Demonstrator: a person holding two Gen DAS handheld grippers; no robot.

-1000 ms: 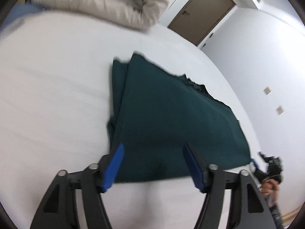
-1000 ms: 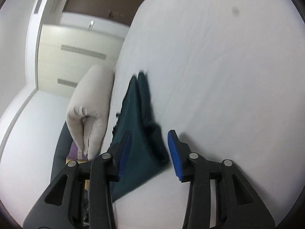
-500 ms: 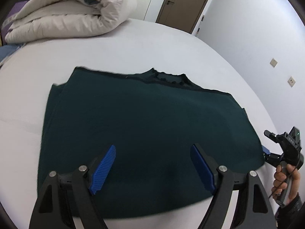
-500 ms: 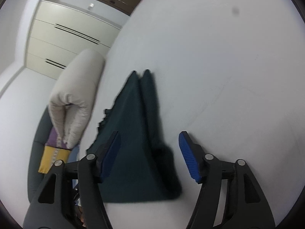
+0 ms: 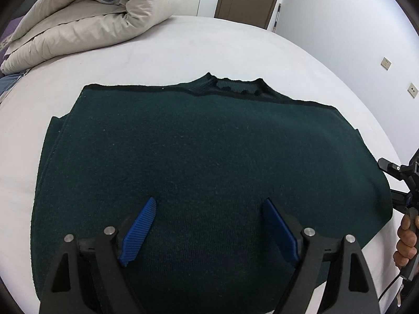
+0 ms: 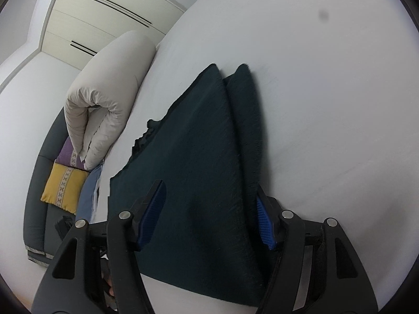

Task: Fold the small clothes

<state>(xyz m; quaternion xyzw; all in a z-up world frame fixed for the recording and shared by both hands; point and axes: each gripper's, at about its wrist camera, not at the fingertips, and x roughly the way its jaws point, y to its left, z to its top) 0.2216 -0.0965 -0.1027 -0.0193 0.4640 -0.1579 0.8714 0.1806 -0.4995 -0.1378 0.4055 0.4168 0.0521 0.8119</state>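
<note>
Lying flat – 1 sweater (image 5: 204, 157), 2 hand-held grippers

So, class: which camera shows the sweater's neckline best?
The left wrist view. There the sweater lies spread across the bed, its ribbed neckline facing the camera at the far edge. The right wrist view sees the sweater side-on, the neckline just a crumpled bump at its left edge.

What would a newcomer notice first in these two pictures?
First, the dark green sweater, spread flat on the white bed with its collar at the far edge. Next, the blue-padded left gripper, open above the sweater's near part, and the right gripper, open at the sweater's side edge. Behind, a rolled beige duvet lies at the bed's far left.
</note>
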